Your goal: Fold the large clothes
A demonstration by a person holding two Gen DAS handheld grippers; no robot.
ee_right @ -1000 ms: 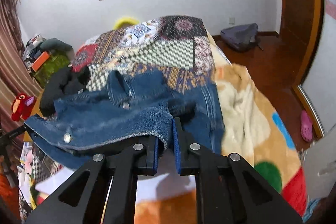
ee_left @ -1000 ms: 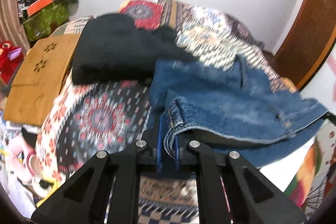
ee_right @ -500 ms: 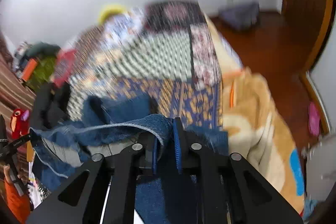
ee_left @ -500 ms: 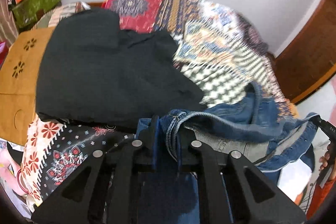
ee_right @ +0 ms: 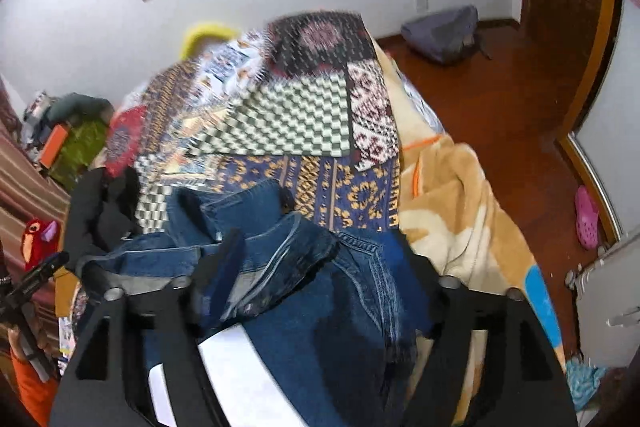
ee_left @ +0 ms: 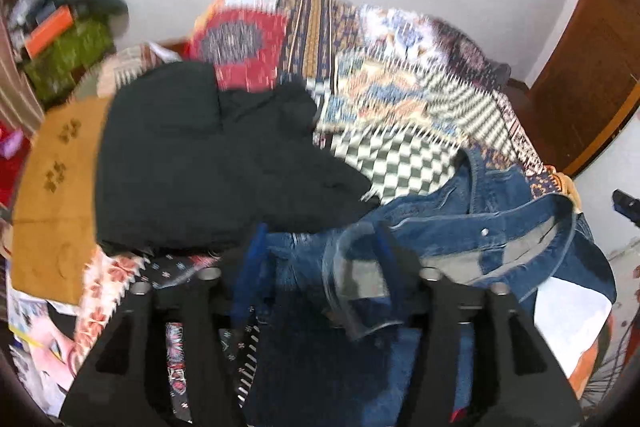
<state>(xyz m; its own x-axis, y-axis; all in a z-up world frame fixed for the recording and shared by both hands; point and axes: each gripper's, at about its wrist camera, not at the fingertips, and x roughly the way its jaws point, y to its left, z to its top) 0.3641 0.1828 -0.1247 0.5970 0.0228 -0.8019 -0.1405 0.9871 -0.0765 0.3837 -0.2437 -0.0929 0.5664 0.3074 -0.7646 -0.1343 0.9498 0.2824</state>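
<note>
A blue denim jacket (ee_left: 492,227) lies bunched on the bed, its hem doubled over toward the collar; it also shows in the right wrist view (ee_right: 320,287). My left gripper (ee_left: 320,259) is open, its jaws wide apart, with a loose denim fold lying between them. My right gripper (ee_right: 316,263) is open too, jaws spread on either side of the denim edge. A black garment (ee_left: 208,155) lies folded just beyond the jacket on the left; it also shows in the right wrist view (ee_right: 104,211).
The bed carries a patchwork quilt (ee_left: 400,99) and a tan blanket (ee_right: 460,195). A brown wooden board (ee_left: 56,187) lies at the left edge. White paper (ee_right: 240,379) lies under the jacket. A wooden floor (ee_right: 520,107) and a grey bag (ee_right: 444,35) are to the right.
Both grippers carried the held denim edge forward over the jacket, then opened; the denim has dropped from both and now lies loose between the spread jaws.
</note>
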